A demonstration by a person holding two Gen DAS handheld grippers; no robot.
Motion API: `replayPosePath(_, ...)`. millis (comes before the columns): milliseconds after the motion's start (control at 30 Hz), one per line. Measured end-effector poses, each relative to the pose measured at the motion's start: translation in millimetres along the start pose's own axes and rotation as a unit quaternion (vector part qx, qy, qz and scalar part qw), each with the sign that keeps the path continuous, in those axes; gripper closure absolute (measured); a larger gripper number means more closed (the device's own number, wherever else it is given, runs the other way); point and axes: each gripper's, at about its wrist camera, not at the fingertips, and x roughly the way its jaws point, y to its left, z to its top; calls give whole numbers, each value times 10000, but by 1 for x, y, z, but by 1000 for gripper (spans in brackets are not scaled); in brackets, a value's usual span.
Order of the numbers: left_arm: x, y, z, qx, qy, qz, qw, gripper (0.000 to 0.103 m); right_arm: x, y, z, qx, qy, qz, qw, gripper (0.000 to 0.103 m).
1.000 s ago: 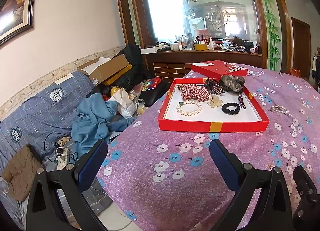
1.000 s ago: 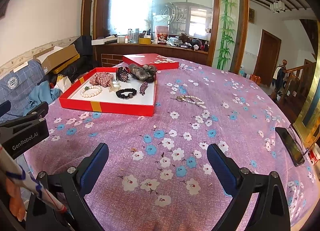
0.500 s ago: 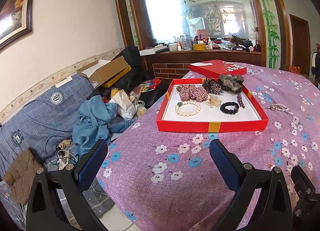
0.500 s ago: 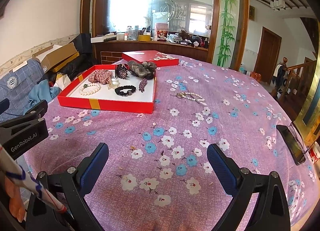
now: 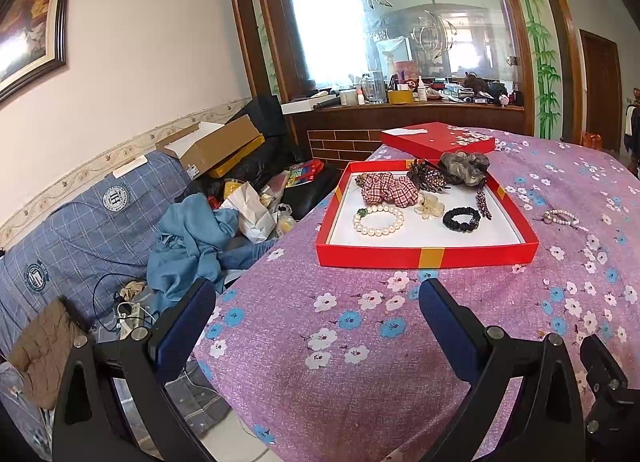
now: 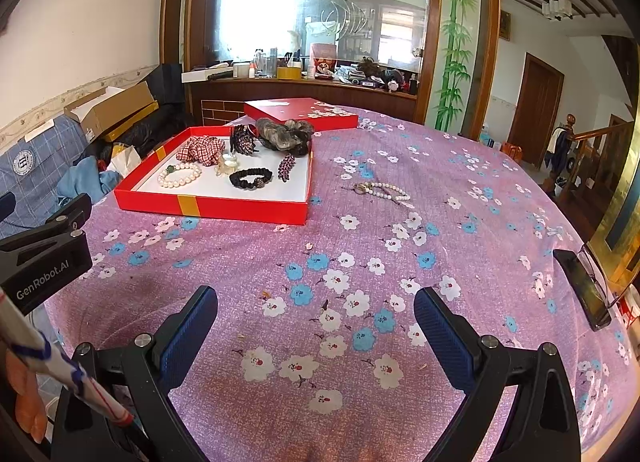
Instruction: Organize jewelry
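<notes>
Grippers both wide open, holding nothing.
Your left gripper point(image 5: 316, 314) and right gripper point(image 6: 316, 322) hover over the tablecloth point(image 6: 360, 262); a beaded bracelet point(image 6: 382, 191) lies just beside the red tray point(image 6: 212, 206).

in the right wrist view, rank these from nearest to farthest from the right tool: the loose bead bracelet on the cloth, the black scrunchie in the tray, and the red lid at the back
From the right tool:
1. Loose bead bracelet, on the tablecloth right of the red tray.
2. Black scrunchie, inside the tray toward its right side; close to the bracelet's depth, but farther off to the left.
3. Red lid, behind the tray, at the table's far edge.
</notes>
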Motion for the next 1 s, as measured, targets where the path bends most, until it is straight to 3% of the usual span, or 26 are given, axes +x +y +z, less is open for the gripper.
replayPosePath(1000, -1, 3, 2, 56, -6, -7, 10000, 2, 3, 0, -4, -12, 70, 1, 10000, 3)
